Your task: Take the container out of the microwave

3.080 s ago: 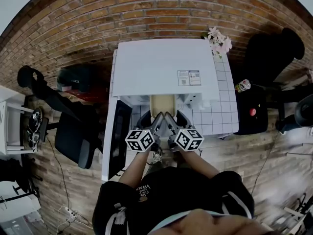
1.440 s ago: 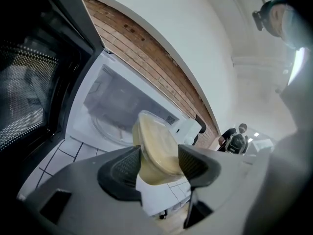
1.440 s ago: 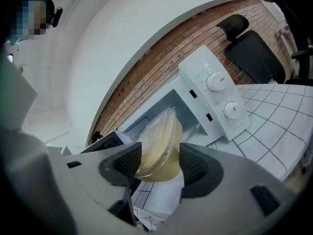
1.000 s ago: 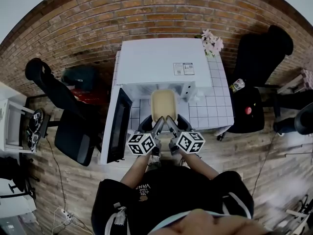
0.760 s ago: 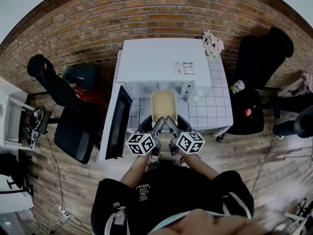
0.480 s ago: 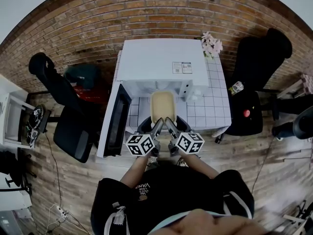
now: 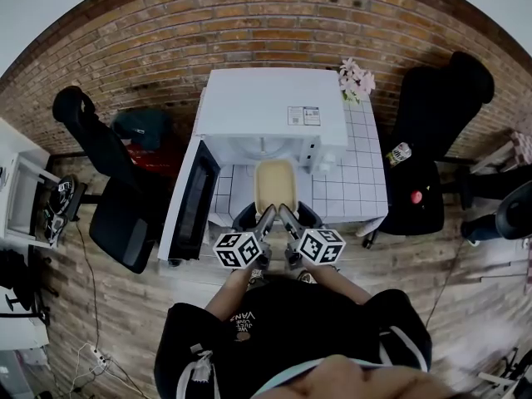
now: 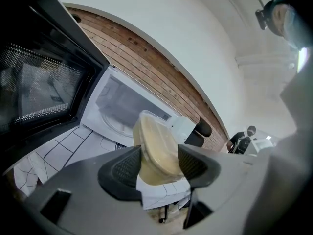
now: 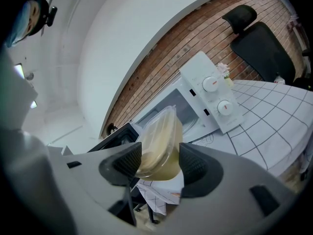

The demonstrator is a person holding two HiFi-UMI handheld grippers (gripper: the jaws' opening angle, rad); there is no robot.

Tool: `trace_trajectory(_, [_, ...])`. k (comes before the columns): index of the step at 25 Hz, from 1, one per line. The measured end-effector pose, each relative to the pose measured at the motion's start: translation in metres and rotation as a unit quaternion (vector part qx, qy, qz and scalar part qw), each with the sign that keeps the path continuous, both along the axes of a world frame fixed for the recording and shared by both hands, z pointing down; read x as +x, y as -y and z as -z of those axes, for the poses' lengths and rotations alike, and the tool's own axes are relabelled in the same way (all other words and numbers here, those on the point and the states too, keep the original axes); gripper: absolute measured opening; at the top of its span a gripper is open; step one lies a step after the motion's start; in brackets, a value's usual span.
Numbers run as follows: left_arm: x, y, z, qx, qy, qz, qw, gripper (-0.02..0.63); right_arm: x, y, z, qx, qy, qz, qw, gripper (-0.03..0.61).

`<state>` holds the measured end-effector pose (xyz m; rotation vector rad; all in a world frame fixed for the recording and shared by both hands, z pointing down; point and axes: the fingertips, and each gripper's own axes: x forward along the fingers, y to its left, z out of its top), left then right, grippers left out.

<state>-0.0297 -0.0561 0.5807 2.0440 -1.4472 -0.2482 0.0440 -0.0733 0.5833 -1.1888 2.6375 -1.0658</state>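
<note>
Left fingers: clamped on the container, one dark ribbed pad on each side of its near end.
Right fingers: same, shut onto the container from both sides, pads touching it.
Left gripper: at 7 o'clock of the container in the head view, tips at its near edge, marker cube toward the person.
Right gripper: at 5 o'clock of the container, tips just beside the left ones, so the two make a V.
Container: clear lidded tub with pale yellow-beige contents. It is outside the cavity, in front of the microwave's open mouth and over the front of the table. Cannot tell whether it touches the table.
Microwave: white, at 12 o'clock of the container, cavity open.
Dials: two, on the microwave's right panel.
Door: swung wide open at 9 o'clock, dark window.
Table: white tile pattern, carries the microwave.
Flowers: pink-white, at 1 o'clock, at the back right corner beside the microwave.
Chair: black, at 9 o'clock, well off the table.
Brick wall: behind, at 12 o'clock.
Floor: wood planks.
</note>
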Motion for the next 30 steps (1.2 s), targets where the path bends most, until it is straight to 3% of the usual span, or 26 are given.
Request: trace_trajectory(30, [0.026, -0.021, -0.005, -0.004, 0.001, 0.064, 0.9979, 0.229, 0.025, -0.015, -0.01, -0.014, -0.01, 0.063, 0.998, 0.219])
